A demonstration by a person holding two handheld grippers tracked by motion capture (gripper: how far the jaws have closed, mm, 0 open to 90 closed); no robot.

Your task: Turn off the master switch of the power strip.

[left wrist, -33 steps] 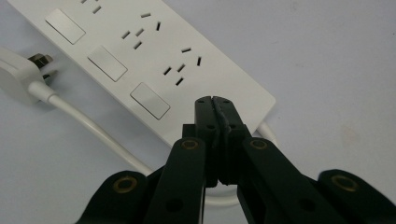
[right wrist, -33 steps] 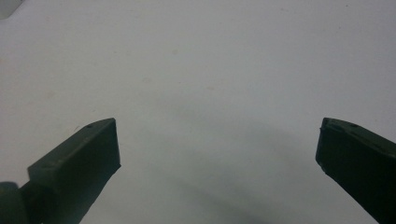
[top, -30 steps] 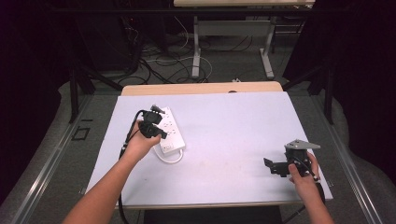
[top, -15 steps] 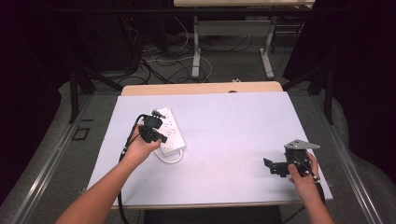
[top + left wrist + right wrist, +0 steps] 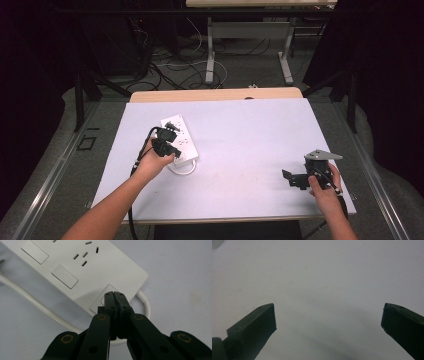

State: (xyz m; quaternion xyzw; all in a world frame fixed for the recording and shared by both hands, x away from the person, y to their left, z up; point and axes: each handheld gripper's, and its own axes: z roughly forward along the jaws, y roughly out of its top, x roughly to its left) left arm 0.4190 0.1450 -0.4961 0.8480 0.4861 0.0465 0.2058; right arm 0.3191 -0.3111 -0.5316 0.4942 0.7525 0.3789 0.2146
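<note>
Currently, the white table [image 5: 240,150] is carrying a white power strip [image 5: 181,137] at its left half, lying flat with its cord [image 5: 30,300] curling round the near end. The strip is appearing rigid, light and smooth-skinned, so gripping across its narrow body is advisable. The right gripper [image 5: 300,179] is resting near the right edge, jaws standing wide and empty. The left gripper [image 5: 115,296] is pressing closed tips, holding nothing, onto the square switch [image 5: 103,300].
</note>
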